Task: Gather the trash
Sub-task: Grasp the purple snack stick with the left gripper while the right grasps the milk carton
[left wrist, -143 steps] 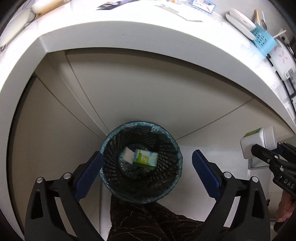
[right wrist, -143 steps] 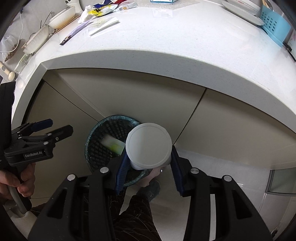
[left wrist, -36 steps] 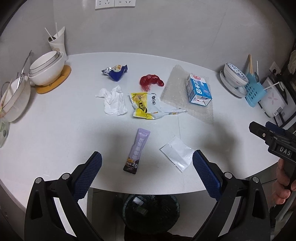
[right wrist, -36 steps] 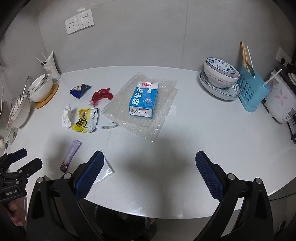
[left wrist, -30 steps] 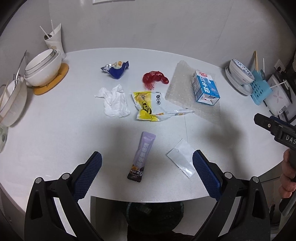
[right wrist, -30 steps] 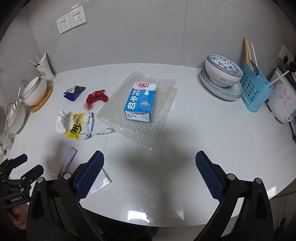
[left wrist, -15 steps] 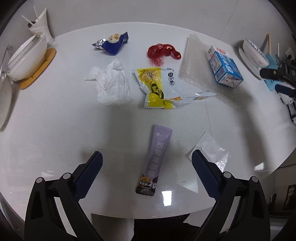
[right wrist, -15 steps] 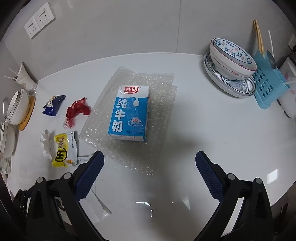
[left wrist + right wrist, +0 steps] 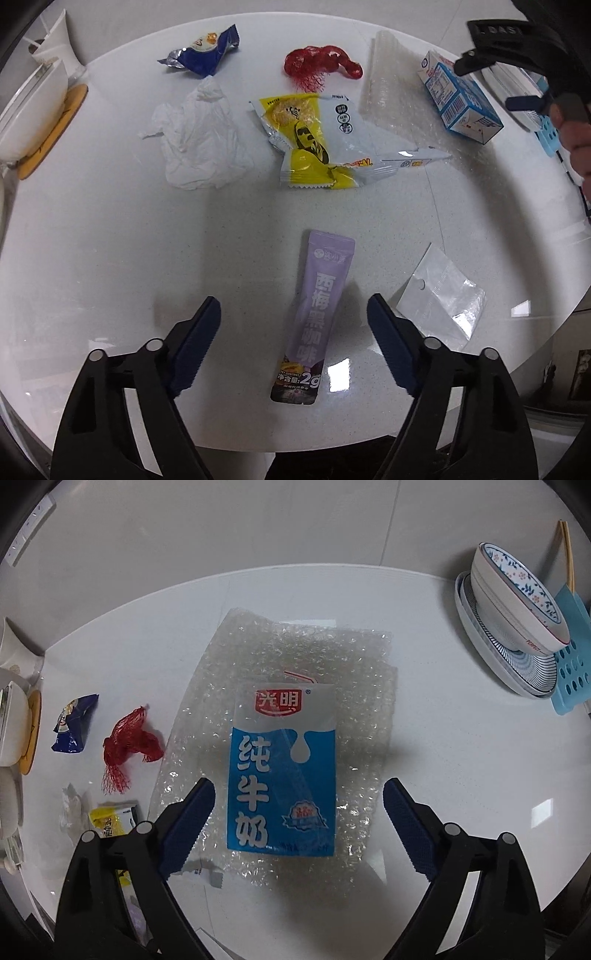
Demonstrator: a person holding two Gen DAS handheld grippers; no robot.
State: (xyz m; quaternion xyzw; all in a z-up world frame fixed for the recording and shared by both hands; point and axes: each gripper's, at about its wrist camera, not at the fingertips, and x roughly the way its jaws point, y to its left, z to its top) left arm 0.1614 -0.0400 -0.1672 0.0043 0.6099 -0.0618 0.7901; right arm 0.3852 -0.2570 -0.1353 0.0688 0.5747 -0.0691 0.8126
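A purple sachet lies flat on the white table, between the fingers of my left gripper. Its jaws are closing, and the pads stand clear of the sachet. A blue and white milk carton lies on a sheet of bubble wrap. My right gripper hangs over the carton with a finger on either side. Those jaws are closing too, without touching it. A clear plastic bag, a yellow snack wrapper, a crumpled tissue, red netting and a blue wrapper lie around.
Stacked white bowls on a cork mat and a paper cup stand at the left. A patterned bowl on plates and a blue utensil rack stand at the right. The table's rounded front edge is close below the left gripper.
Both grippers have come down toward the table. The left now sits lower over the purple sachet with narrower jaws. The right has moved over the milk carton.
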